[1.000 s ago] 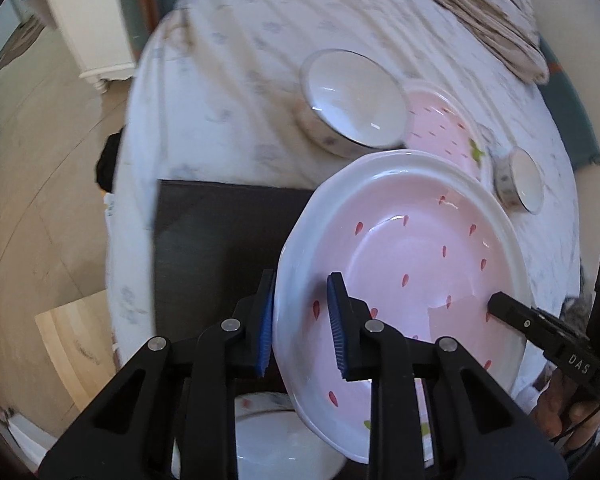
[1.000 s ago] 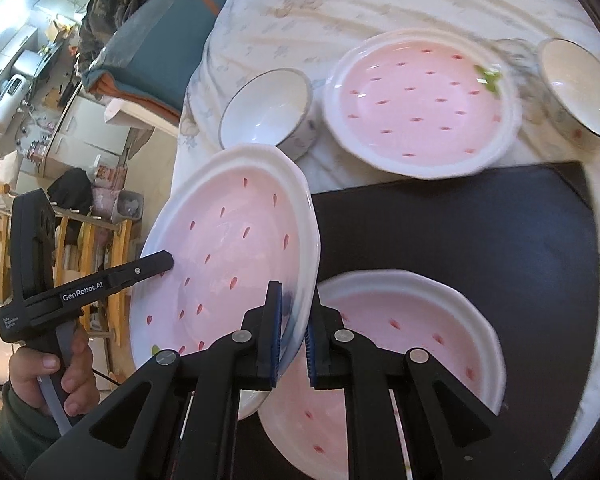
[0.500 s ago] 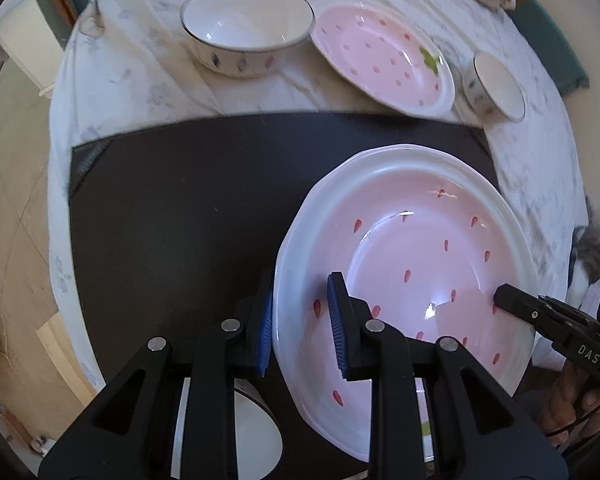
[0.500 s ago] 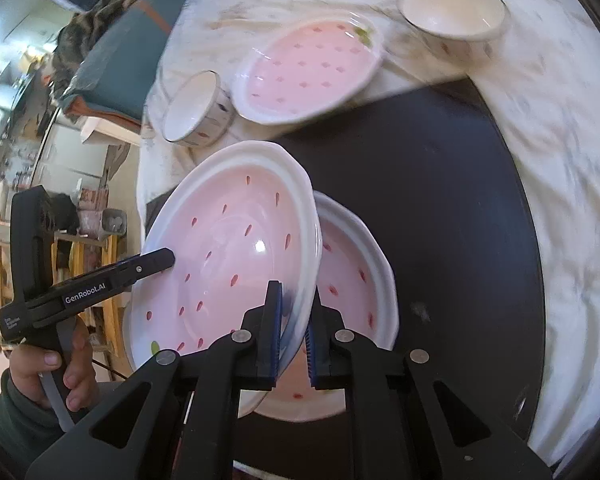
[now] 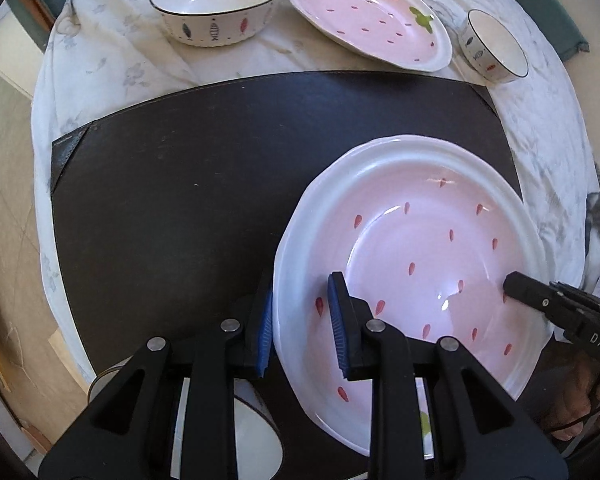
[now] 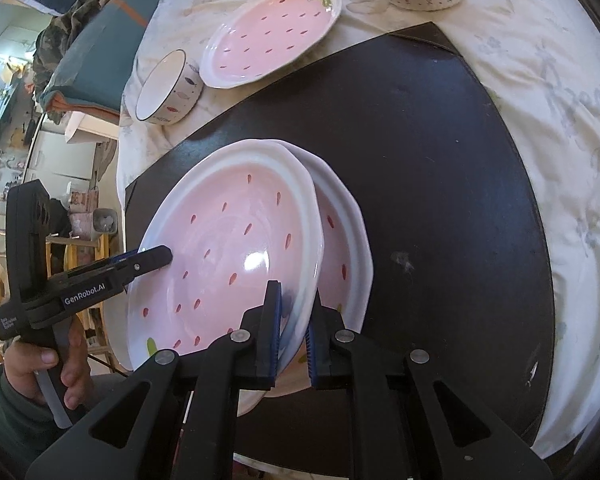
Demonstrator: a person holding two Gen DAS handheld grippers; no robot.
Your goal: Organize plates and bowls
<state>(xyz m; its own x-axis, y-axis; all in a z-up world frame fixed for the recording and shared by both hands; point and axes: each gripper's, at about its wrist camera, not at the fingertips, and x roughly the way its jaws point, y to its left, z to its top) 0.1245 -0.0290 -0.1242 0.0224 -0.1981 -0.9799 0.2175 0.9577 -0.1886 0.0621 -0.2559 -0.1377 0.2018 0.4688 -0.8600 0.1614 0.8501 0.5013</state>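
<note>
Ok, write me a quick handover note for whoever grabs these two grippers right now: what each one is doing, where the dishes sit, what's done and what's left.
Left gripper: shut on the rim of the held pink plate.
Right gripper: shut on the opposite rim of the same plate.
The plate hangs tilted over a second pink plate lying on the black mat, not yet set down.
On the tablecloth: a third pink plate, a large fish bowl and a small fish bowl. Another bowl sits under the left gripper.
Done: one plate on the mat.
Left: lower this plate, stack the third, gather the bowls.
</note>
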